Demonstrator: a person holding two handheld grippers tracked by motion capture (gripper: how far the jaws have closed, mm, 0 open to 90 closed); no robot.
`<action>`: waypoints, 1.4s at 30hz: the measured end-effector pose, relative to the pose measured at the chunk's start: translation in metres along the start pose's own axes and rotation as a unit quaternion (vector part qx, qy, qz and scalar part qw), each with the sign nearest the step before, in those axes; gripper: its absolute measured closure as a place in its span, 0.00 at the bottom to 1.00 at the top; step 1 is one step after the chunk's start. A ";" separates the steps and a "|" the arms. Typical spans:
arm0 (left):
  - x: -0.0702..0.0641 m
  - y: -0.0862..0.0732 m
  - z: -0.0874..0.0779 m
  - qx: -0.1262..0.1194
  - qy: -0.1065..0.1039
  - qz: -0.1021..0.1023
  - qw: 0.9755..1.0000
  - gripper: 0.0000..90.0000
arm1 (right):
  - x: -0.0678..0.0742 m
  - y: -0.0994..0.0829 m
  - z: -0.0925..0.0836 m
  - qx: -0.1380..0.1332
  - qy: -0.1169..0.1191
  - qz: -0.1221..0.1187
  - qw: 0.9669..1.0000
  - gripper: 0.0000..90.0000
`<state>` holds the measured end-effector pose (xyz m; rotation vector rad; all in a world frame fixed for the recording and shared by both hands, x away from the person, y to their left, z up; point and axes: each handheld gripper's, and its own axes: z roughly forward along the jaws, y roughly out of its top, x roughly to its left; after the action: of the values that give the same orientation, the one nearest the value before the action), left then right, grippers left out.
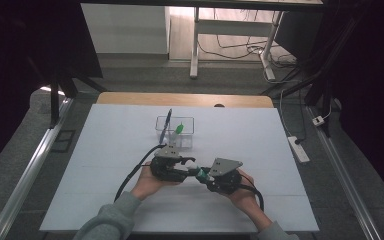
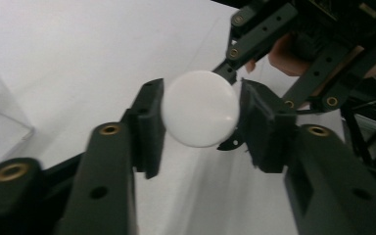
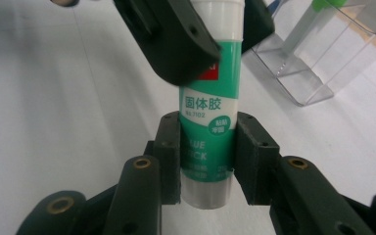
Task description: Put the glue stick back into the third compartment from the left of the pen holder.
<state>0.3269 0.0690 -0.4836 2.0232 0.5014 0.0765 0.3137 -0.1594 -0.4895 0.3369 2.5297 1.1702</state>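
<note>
A green glue stick with a white cap lies level between my two grippers, just above the white table sheet. My right gripper is shut on its green body, near the bottom end. My left gripper has its pads against both sides of the round white cap, seen end-on. In the right gripper view the left gripper's black jaws close around the cap end at the top. In the high view the left gripper and the right gripper face each other at the front middle.
A clear plastic box stands just beyond the grippers, holding a blue pen and a green-tipped item. The white sheet covers the table. A hand grips each tool from the near edge.
</note>
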 end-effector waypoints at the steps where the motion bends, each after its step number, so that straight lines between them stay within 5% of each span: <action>1: 0.000 0.000 0.000 -0.002 -0.004 -0.002 1.000 0.62 | 0.000 0.000 0.000 -0.001 0.000 0.000 1.000 0.73; 4: 0.002 0.000 -0.001 -0.011 -0.027 -0.010 1.000 0.69 | 0.000 -0.001 0.001 0.002 0.003 -0.004 1.000 0.73; 11: 0.000 0.002 -0.002 -0.014 -0.024 -0.007 1.000 0.71 | 0.000 -0.001 0.000 0.001 0.004 -0.006 1.000 0.73; 24: 0.002 0.003 -0.014 -0.025 0.004 -0.014 1.000 0.71 | -0.015 -0.007 -0.008 -0.011 0.004 0.077 0.997 0.53; 42: 0.005 0.003 -0.027 -0.032 0.029 -0.014 0.999 0.71 | -0.032 -0.047 -0.053 -0.011 -0.035 0.128 0.991 0.47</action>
<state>0.3254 0.0924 -0.4686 1.9553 0.5565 0.1319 0.3190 -0.2371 -0.4871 0.7013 2.4636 1.2513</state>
